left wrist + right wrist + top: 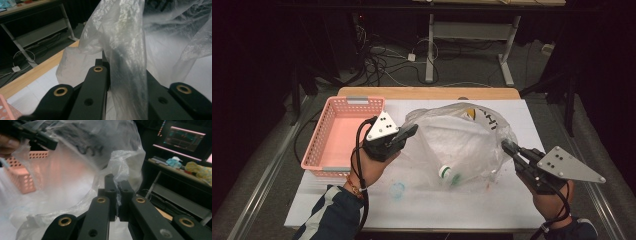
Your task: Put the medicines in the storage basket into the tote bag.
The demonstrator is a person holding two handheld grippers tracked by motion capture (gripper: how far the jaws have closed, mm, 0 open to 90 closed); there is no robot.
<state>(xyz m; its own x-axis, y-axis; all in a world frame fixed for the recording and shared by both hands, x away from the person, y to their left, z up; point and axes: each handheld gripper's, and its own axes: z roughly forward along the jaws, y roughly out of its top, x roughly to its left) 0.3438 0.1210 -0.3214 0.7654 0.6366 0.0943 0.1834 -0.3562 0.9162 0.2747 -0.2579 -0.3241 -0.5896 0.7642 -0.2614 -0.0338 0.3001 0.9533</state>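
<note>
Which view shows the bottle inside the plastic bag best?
The high view: the bottle lies near the plastic bag's open edge, white cap and green tint visible through the film. The left gripper view gives draped film at close range; the right gripper view gives the bag's crumpled side.

Bag [462,137] thin glossy crinkled plastic; basket [324,137] perforated pink plastic.
</note>
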